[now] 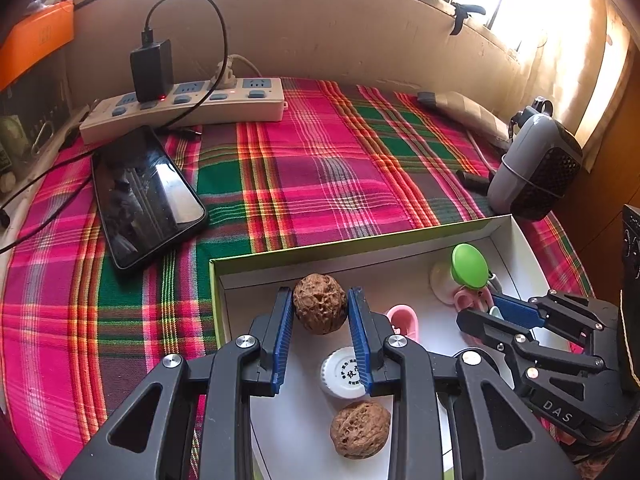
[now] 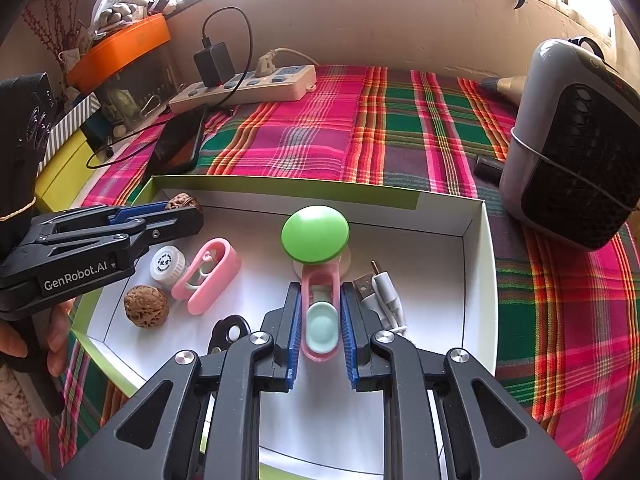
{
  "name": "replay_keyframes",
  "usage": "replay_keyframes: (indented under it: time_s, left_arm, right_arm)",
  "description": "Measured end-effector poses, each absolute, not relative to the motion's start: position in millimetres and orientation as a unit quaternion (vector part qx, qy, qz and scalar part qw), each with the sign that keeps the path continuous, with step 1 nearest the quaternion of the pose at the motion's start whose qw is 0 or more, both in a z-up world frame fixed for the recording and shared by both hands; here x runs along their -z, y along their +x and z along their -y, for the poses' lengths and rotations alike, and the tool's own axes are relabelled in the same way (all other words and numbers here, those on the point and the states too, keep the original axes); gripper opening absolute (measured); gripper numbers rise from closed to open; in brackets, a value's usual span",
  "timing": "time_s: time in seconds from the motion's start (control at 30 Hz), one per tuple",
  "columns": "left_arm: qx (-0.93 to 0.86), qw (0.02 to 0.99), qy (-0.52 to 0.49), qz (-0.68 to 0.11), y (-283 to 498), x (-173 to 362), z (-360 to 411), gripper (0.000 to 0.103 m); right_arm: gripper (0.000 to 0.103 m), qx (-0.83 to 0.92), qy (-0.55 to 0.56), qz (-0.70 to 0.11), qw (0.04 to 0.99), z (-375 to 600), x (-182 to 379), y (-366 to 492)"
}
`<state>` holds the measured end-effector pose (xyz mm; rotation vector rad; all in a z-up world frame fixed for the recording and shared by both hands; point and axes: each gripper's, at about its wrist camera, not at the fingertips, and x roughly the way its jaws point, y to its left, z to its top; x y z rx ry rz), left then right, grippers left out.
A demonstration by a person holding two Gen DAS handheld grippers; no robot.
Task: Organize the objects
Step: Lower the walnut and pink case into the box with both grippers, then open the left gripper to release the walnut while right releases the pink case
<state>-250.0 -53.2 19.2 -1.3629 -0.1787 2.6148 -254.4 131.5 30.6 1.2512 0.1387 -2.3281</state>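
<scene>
We see a shallow white box (image 2: 474, 248) with a green outer rim lying on a plaid cloth (image 1: 320, 168) over the desk, and we take this box as our landmark. The left tongs (image 1: 320, 312) reach into its far left corner with a walnut (image 1: 319, 309) between the blue pads; the pads sit against its sides, so the walnut looks gripped. The body of these tongs reads "GenRobot.AI" in the right wrist view. The right tongs (image 2: 320, 316) stand narrow near the middle of the box, and a pink clip with a pale mint pad (image 2: 320, 320) lies between them; slim gaps show at both pads, so it is not pinched. Their body reads "DAS" in the left wrist view. Also inside the box are a second walnut (image 2: 145, 305), a white cap (image 2: 168, 265) printed with small characters too fine to read, another pink clip (image 2: 208, 276), a green disc (image 2: 315, 233) and a white USB cable (image 2: 380, 296). Beyond the box, toward the wall, sit a power strip (image 1: 188, 110) and a dark phone (image 1: 146, 196); to its right stands a grey heater (image 2: 572, 144).
</scene>
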Motion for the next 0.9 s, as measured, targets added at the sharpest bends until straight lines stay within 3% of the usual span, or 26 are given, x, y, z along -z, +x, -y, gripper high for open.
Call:
replay_keyframes:
  time_s: [0.37,0.9]
  left_arm:
    - [-0.881,0.091,-0.461,0.059,-248.9,-18.6,53.2,0.026]
    - [-0.89,0.092,-0.443,0.052,-225.1,-37.0,52.2,0.028]
  right_arm:
    - [0.034,0.858,0.456,-0.031,0.235,-136.9,-32.6,-253.4]
    - [0.035,0.869,0.437,-0.019,0.23,-140.9,-46.9,-239.6]
